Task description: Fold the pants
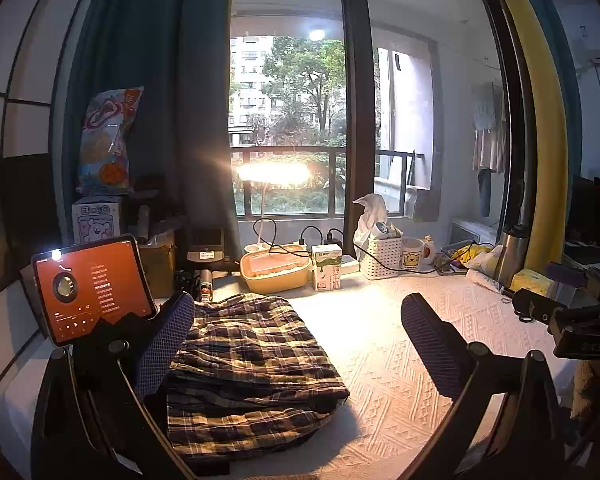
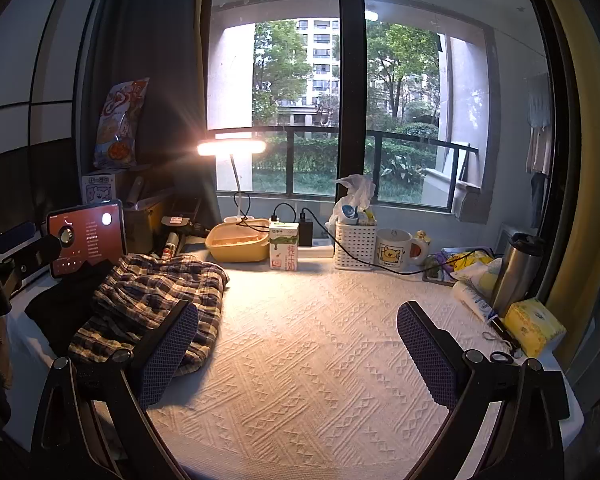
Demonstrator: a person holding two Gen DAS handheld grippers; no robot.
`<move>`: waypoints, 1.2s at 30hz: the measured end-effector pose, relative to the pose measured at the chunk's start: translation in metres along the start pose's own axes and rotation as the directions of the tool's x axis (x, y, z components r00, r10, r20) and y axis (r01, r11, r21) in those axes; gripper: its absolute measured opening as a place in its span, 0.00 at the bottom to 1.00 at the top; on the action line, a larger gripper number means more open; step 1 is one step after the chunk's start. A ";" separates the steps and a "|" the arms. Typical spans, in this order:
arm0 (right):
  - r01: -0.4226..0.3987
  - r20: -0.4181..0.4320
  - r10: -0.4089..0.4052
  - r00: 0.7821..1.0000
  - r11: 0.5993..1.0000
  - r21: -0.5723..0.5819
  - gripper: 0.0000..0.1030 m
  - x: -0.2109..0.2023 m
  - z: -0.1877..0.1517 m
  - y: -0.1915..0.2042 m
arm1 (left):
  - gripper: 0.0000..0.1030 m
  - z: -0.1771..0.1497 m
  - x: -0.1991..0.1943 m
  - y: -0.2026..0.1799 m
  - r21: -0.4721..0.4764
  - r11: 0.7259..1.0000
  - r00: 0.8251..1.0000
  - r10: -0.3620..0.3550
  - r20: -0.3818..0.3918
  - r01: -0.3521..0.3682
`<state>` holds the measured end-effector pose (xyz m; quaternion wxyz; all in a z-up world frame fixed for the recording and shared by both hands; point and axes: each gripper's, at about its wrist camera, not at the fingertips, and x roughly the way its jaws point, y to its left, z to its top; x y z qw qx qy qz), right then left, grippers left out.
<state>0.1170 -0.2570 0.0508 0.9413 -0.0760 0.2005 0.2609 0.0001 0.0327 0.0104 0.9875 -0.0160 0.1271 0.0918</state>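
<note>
The plaid pants [image 1: 252, 364] lie folded in a thick stack on the white textured tablecloth [image 1: 388, 360], at the left of the table. My left gripper [image 1: 300, 344] is open and empty, its left finger beside the stack's left edge. In the right wrist view the pants [image 2: 156, 300] lie at the left, on a dark garment [image 2: 56, 308]. My right gripper [image 2: 300, 354] is open and empty over bare cloth [image 2: 308, 340], its left finger in front of the pants' near right corner. The other gripper's body shows at the right edge of the left wrist view [image 1: 572, 316].
A lit tablet [image 1: 92, 288] stands at the left behind the pants. Along the window stand a yellow food box [image 1: 274, 270], milk carton [image 1: 326, 266], white basket [image 1: 380, 256], mug [image 1: 416, 254], desk lamp [image 1: 274, 172] and cables. A steel tumbler [image 2: 516, 272] and yellow tissue pack [image 2: 534, 326] are at the right.
</note>
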 end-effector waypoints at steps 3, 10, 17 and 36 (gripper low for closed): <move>-0.001 0.000 0.001 1.000 1.000 0.000 0.97 0.000 0.000 0.000 | 0.99 0.000 0.000 0.000 -0.001 1.000 1.000 -0.001 0.000 0.001; 0.004 -0.005 -0.004 1.000 1.000 0.001 0.97 0.000 0.001 0.001 | 0.99 0.000 0.000 -0.001 -0.001 1.000 1.000 -0.002 0.002 0.002; 0.006 -0.004 -0.006 1.000 1.000 0.001 0.97 0.000 0.001 0.003 | 0.99 -0.001 -0.003 -0.003 0.012 1.000 1.000 0.009 0.015 -0.009; 0.006 -0.006 -0.006 1.000 1.000 0.002 0.97 0.000 0.001 0.003 | 0.99 -0.001 -0.005 -0.007 0.005 1.000 1.000 0.000 0.012 0.000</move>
